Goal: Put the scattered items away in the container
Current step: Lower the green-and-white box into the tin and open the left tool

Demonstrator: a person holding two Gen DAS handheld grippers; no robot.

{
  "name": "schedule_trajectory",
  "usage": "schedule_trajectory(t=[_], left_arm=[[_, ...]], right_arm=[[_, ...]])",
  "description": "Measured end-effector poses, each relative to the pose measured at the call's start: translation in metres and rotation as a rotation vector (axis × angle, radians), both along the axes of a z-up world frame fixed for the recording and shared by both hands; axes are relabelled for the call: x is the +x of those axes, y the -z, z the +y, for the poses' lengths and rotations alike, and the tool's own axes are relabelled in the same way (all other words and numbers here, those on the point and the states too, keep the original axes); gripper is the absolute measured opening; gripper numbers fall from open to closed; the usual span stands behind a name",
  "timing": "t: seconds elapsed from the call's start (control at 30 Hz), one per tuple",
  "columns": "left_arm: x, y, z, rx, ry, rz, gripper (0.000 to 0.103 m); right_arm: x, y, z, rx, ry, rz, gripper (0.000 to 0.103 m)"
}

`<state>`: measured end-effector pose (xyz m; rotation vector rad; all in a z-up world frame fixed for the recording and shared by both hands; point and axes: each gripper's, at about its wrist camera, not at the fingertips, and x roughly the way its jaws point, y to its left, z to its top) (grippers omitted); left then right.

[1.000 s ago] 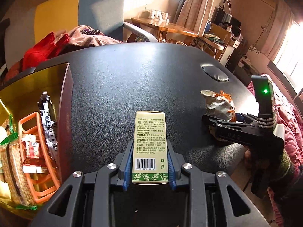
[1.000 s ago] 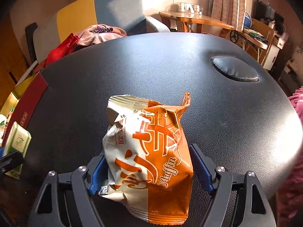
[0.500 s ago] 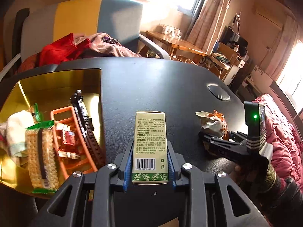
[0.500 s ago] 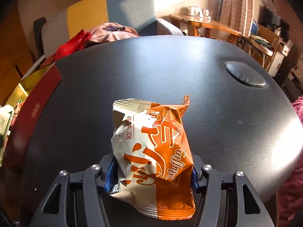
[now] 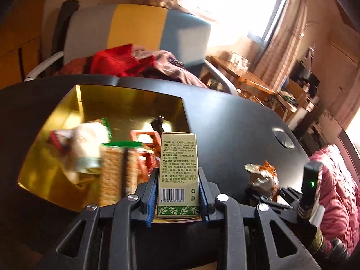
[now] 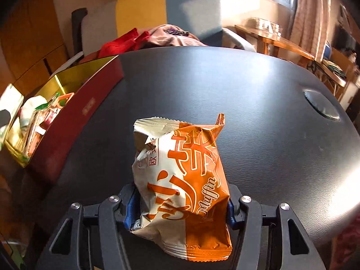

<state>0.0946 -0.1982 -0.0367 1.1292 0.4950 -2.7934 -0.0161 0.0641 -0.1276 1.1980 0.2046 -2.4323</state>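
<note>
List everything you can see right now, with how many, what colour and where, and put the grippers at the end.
green box: 1, pale green, held upright in left gripper, in front of the container
muffin packet: 1, orange and white, held in right gripper above table
container: 1, red outside, gold inside, on table's left, partly filled
orange basket: 1, orange, inside container
cracker pack: 1, tan with green seal, inside container
table: 1, black
chair: 1, grey, yellow, blue, behind table
clothes: pile, red and brown, on chair
left gripper: 1, black, blue pads
right gripper: 1, black, blue pads
</note>
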Motion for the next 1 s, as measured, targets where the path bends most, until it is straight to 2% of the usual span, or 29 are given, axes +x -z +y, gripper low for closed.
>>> schedule_trajectory(t=[0.23,0.43,0.87,1.0], left_arm=[[0.006,-0.013,-0.047,-0.058,-0.113,0.019,0.031],[-0.012,0.001,-0.071,-0.114,-0.148,-0.043,0.030],[-0.060,0.031,-0.081,-0.106,-0.125,-0.104,0.031],[-0.062,0.032,-0.084,-0.063,-0.132,-0.095,0.031]], right_arm=[[0.005,0.002,-0.010,0.005,-0.027,0.006,0.059],[0.006,0.003,-0.010,0.002,-0.032,0.010,0.060],[0.006,0.004,-0.010,0.008,-0.035,0.008,0.060],[0.006,0.004,-0.010,0.011,-0.038,0.007,0.060]])
